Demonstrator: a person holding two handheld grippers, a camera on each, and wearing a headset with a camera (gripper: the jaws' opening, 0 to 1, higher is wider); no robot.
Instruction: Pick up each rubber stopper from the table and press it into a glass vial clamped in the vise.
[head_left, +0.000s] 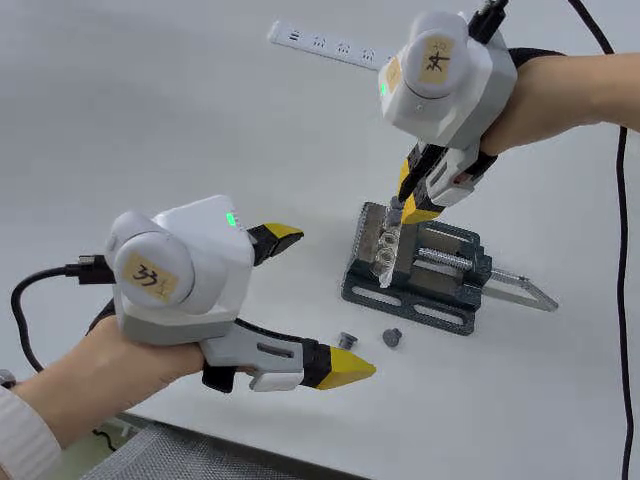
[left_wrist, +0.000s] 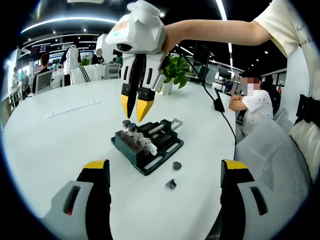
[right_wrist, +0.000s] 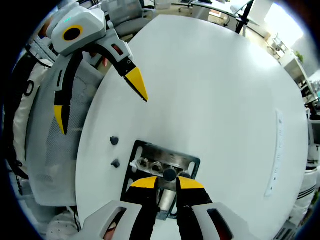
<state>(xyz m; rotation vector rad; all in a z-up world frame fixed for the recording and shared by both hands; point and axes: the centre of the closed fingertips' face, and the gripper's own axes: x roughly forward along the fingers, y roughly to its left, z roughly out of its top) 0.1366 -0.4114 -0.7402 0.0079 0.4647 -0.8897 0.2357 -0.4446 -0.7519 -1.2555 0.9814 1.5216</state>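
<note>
Right tongs (right_wrist: 167, 183) are closed down on a dark rubber stopper (right_wrist: 170, 174). You're pinching it at the very tips, pointing straight down over the vise (head_left: 440, 290). That vertical hold is right. The glass vials (head_left: 386, 250) stand mouth-up in a row between the vise jaws, so the push has to run along the vial axis or the stopper cocks in the mouth. The tip grip also leaves the stopper's lower end free to enter.

The stopper is at the vial row. Can't tell if it's touching glass or just above it.

The vise acts as your second hand: the glass is clamped, so you press one-handed. Left tongs (head_left: 315, 300) are spread wide, gripping nothing, low over the tabletop (head_left: 150, 120) on the near side of the vise. Good staging, since a loose stopper (head_left: 347, 340) and a second loose stopper (head_left: 392, 337) lie just in front of the vise base, near the lower left tip.

My read is that this one isn't seated yet and two are waiting. Press square, because side load on thin glass is the main risk.
</note>
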